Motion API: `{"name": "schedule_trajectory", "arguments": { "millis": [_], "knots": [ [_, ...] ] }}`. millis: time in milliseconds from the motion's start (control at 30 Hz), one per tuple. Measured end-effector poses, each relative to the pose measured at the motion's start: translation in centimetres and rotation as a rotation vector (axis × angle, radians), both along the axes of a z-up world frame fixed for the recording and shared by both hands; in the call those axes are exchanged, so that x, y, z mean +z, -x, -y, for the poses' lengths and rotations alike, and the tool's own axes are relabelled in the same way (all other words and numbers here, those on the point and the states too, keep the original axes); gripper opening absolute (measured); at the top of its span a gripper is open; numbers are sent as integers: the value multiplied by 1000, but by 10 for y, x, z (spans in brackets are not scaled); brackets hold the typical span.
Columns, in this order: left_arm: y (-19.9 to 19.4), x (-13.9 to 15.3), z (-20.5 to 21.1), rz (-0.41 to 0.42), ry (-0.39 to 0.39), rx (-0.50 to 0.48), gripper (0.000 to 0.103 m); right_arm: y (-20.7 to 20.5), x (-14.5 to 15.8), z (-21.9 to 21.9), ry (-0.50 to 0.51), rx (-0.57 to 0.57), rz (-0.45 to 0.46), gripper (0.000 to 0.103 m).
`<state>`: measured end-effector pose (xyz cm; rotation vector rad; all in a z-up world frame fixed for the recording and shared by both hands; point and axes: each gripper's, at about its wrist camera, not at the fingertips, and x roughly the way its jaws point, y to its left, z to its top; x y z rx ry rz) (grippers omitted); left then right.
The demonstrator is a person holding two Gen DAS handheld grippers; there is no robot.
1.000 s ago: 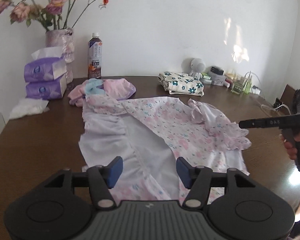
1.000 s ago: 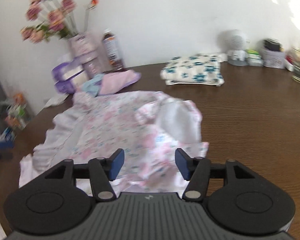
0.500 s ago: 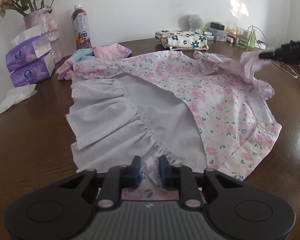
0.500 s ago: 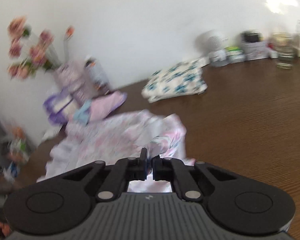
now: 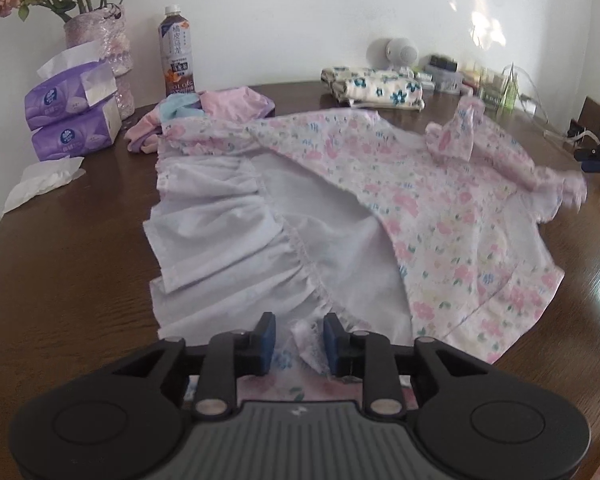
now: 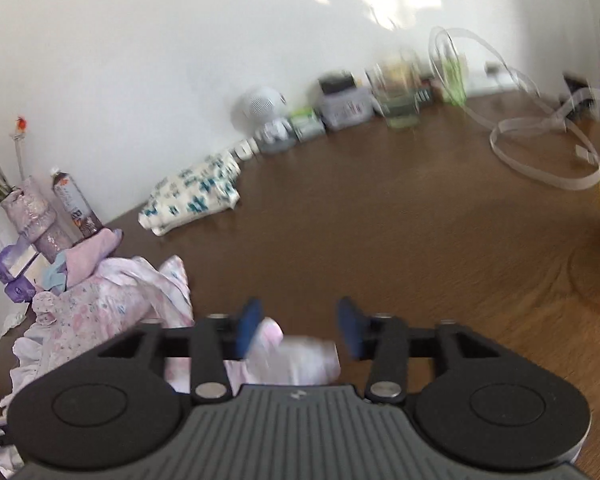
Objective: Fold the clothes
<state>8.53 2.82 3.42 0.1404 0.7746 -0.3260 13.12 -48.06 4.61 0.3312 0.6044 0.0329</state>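
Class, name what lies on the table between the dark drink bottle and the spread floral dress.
In the left wrist view, a pink and blue clothes pile lies between bottle and dress.

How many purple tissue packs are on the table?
2: the upper tissue pack lies stacked on the lower tissue pack, beside the flower vase. Others may be hidden behind.

Left gripper (image 5: 299, 339) has its jaws parted (narrowly); right gripper (image 6: 299, 325) gapes wider.

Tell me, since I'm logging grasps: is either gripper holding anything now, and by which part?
Nothing is held. Both the left gripper and right gripper are open, with the floral dress lying loose between their fingers.
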Motion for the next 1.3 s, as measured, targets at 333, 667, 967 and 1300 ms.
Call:
{"name": "schedule_trajectory", "arguments": {
  "millis": [333, 667, 967, 1300],
  "knots": [
    [-63, 30, 14, 74, 27, 39, 66, -75, -2, -120, 286, 351, -30, 66],
    [-143, -2, 16, -20, -5, 84, 58, -132, -12, -133, 174, 391, -55, 6],
    [-141, -21, 11, -26, -26, 84, 56, -171, -48, -14, -247, 39, -182, 6],
    [-140, -23, 11, -3, -16, 87, 69, -109, -43, -14, -83, 75, -127, 46]
  ]
}}
